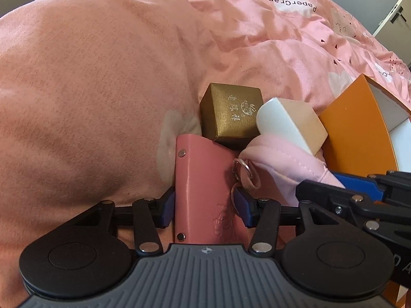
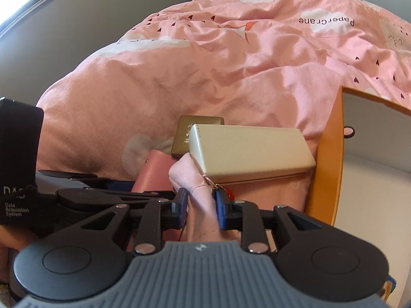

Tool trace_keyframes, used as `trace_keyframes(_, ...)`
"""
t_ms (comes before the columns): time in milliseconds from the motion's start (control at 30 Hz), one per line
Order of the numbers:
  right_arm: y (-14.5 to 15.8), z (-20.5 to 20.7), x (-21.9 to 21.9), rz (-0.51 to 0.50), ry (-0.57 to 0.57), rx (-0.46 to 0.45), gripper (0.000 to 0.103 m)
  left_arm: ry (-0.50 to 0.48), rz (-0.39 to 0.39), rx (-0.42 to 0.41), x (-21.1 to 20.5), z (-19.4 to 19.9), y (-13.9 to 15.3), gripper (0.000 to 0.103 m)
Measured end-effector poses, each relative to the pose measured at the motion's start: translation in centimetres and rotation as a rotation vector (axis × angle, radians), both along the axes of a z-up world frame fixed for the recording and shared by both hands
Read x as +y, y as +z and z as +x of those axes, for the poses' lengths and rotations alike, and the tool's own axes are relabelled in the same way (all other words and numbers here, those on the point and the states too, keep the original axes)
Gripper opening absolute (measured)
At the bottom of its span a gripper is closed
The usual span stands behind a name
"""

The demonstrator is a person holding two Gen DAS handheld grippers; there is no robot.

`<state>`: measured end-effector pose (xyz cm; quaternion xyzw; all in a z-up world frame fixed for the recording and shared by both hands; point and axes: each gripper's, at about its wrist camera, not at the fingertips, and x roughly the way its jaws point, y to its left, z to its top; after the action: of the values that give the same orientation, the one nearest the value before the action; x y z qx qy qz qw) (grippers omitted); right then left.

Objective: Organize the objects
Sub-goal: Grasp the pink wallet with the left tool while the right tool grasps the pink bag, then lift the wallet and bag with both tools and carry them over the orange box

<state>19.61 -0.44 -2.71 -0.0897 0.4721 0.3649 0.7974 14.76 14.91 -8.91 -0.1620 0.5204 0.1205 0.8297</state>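
My left gripper (image 1: 204,205) is shut on a pink leather key case (image 1: 205,179) with snap studs and a metal ring; the case also shows in the right wrist view (image 2: 154,172). My right gripper (image 2: 200,206) is shut on a light pink fabric pouch (image 2: 199,192), also seen in the left wrist view (image 1: 277,159). A gold cube box (image 1: 231,113) with silver print sits just beyond the key case. A cream long box (image 2: 251,148) lies beside it, over the pouch.
An orange open box (image 2: 328,159) with a white inside stands at the right, also in the left wrist view (image 1: 357,131). Everything rests on a rumpled pink duvet (image 2: 231,64). A grey wall (image 2: 77,25) is at the left.
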Motion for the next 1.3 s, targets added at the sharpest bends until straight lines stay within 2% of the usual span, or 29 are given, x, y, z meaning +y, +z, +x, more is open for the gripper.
trace_keyframes(100, -0.1, -0.2, -0.1, 0.004, -0.007, 0.001, 0.025, -0.001, -0.005, -0.020, -0.1, -0.4, 0.4, 0.046)
trace_keyframes(133, -0.1, -0.2, -0.2, 0.005, -0.011, 0.001, 0.025, 0.005, -0.004, -0.025, -0.2, -0.6, 0.7, 0.038)
trace_keyframes(267, -0.1, -0.4, -0.8, 0.009, -0.034, 0.008, 0.025, 0.024, -0.037, -0.066, -1.2, -1.9, 2.0, 0.025)
trace_keyframes(433, -0.5, -0.3, -2.1, 0.021, -0.077, 0.046, 0.028, 0.026, -0.007, -0.069, -2.6, -1.9, 2.3, 0.024)
trace_keyframes(667, -0.7, -0.3, -2.4, 0.045, -0.097, 0.089, 0.027, 0.056, -0.017, -0.101, -2.4, -1.8, 1.8, 0.024)
trace_keyframes(900, 0.9, -1.7, -2.6, 0.082, -0.067, 0.060, 0.018, 0.043, 0.020, -0.145, -3.3, -3.5, 3.9, 0.022)
trace_keyframes(1300, 5.6, -5.0, -4.6, 0.192, -0.046, -0.027, 0.016, 0.069, 0.056, -0.243, -4.0, -7.0, 8.5, 0.020)
